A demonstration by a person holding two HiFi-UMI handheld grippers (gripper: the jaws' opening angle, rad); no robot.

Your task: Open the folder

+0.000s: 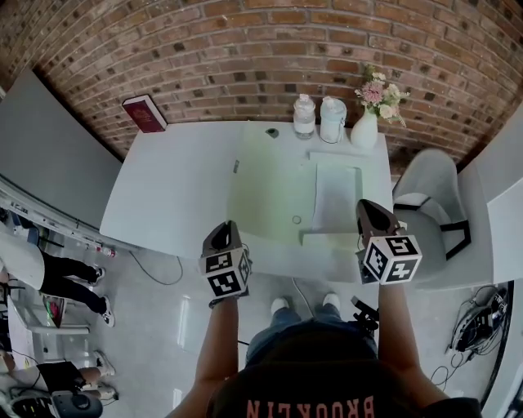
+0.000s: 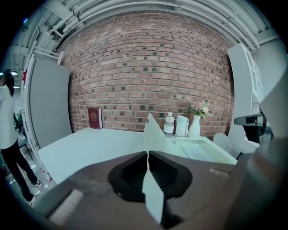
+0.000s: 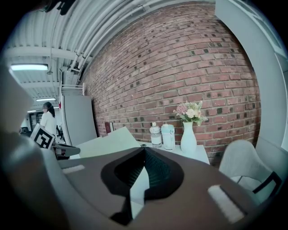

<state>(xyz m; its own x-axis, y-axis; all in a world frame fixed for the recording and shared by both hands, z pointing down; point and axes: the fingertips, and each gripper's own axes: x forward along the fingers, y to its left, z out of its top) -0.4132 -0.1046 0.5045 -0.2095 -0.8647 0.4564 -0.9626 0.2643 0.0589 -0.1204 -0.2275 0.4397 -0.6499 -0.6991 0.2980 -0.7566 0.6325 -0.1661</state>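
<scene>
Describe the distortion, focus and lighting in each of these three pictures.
Head view: fisheye bows the brick wall and the edges of the table; light even, no glare. Left gripper view: black vignette at the corners, the folder near the lens soft. Right gripper view: ceiling lamp blown out, wall curved.

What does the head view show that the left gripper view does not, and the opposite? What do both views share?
Only the head view: the person's white shoes and cables on the floor. Only the left gripper view: ceiling pipes, and the jaws of the left hand-held gripper shut on the raised cover of the folder. Both: the red book, two bottles, the vase with flowers and the brick wall.
</scene>
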